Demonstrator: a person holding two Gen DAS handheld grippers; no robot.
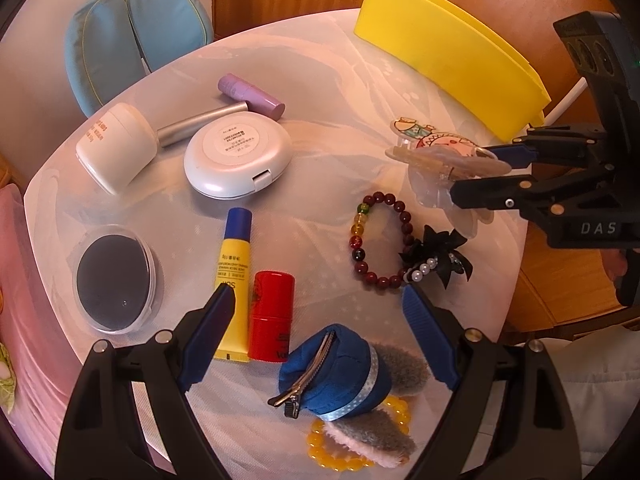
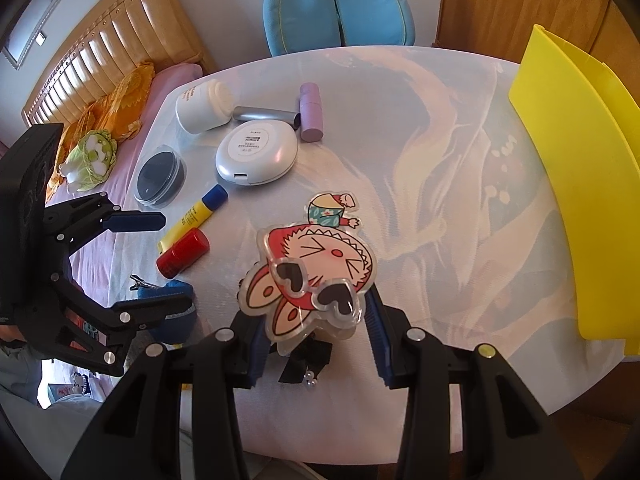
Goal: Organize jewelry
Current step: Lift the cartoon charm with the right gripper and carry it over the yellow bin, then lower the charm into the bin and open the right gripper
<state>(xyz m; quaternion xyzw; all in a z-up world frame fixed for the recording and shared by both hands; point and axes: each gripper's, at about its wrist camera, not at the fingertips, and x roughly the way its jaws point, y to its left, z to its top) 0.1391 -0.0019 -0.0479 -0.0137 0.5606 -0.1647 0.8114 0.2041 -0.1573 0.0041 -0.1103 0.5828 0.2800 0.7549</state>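
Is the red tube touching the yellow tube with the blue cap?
Touching. In the left wrist view the red tube lies right against the yellow tube, no gap between their sides; the right wrist view agrees.

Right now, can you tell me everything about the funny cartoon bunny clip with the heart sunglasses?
The clear acrylic cartoon hair clip shows a pink-eared, laughing face in a red spiky hood, with dark heart-shaped glasses and a small figure in a teal flowered top at its far end. It looks glossy and flat. The right gripper holds it by its near end, lifted above the pale round table.
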